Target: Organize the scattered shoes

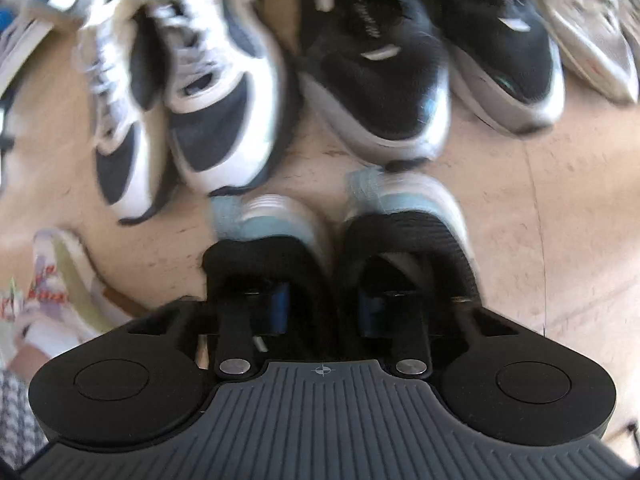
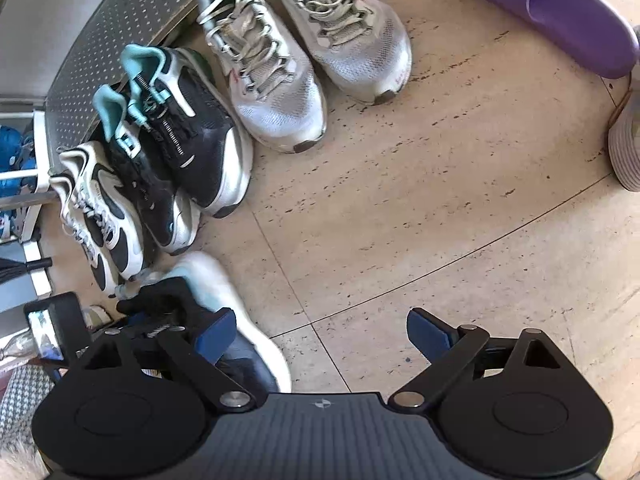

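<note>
My left gripper (image 1: 334,240) is shut on a pair of white and light-blue shoes (image 1: 404,196), held together just above the floor. In front of them stand a white and navy pair (image 1: 216,120), a black pair with white soles (image 1: 384,92) and a grey shoe (image 1: 588,40). My right gripper (image 2: 320,336) is open and empty above the floor. In the right wrist view the held shoes (image 2: 224,280) and the left gripper (image 2: 168,300) are at the lower left. A row stands by the perforated metal bench (image 2: 100,40): white and navy pair (image 2: 100,220), black pair (image 2: 188,152), grey pair (image 2: 304,60).
A purple slide sandal (image 2: 560,12) lies at the upper right on the beige tile floor (image 2: 400,200). A striped light shoe (image 2: 626,148) is at the right edge. A colourful white shoe (image 1: 60,292) lies at the left. A white rack (image 2: 32,200) stands left.
</note>
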The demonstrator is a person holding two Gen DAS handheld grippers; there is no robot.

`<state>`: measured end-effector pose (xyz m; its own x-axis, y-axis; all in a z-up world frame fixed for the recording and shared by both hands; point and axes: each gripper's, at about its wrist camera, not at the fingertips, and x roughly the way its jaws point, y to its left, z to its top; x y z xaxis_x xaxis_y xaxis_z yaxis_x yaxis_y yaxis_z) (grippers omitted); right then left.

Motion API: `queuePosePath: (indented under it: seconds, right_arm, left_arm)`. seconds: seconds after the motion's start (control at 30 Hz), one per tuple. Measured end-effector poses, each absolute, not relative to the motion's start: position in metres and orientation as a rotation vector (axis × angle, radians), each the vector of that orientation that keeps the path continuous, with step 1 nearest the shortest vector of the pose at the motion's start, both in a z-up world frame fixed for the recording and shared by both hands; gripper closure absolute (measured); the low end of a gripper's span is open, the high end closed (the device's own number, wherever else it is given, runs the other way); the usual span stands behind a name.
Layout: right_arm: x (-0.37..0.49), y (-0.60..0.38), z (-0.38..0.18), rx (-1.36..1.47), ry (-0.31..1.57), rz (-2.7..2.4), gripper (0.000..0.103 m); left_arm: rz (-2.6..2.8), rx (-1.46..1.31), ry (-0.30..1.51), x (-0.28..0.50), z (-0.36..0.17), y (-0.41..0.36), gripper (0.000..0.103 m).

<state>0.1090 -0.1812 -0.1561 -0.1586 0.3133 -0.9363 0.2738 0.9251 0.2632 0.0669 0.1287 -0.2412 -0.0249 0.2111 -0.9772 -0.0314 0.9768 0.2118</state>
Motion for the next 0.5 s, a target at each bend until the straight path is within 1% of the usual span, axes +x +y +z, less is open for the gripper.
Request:
queuePosePath:
  seconds: [0.07,0.13,0.17,0.23,0.27,0.33,0.47,0.5]
  right_arm:
    - [0.109,-0.179,-0.157,0.439,1.753,0.047,0.010]
    - [0.107,-0.176,-0.157,0.424,1.758,0.063,0.010]
    - [0.107,-0.175,-0.157,0.417,1.761,0.071,0.010]
    - [0.106,-0.173,-0.157,0.408,1.762,0.080,0.010]
    - [0.106,-0.173,-0.157,0.403,1.759,0.080,0.009]
    - [0.108,-0.175,-0.157,0.396,1.750,0.075,0.009]
    - [0.117,-0.192,-0.158,0.387,1.715,0.022,0.009]
    - [0.119,-0.197,-0.158,0.384,1.706,0.009,0.009]
  left_arm:
    - [0.187,0.152,1.592,0.067,-0.242,0.131,0.073]
    - [0.206,0.109,1.606,0.070,-0.240,0.137,0.056]
    - [0.225,0.086,1.611,0.071,-0.238,0.140,0.052]
    - [0.262,0.080,1.612,0.073,-0.230,0.143,0.030]
    - [0.283,0.092,1.609,0.073,-0.222,0.144,0.026]
    - [0.305,0.107,1.631,0.071,-0.208,0.141,0.015]
    - [0.314,0.164,1.701,0.066,-0.182,0.124,0.014]
    - [0.296,0.179,1.695,0.066,-0.176,0.117,0.014]
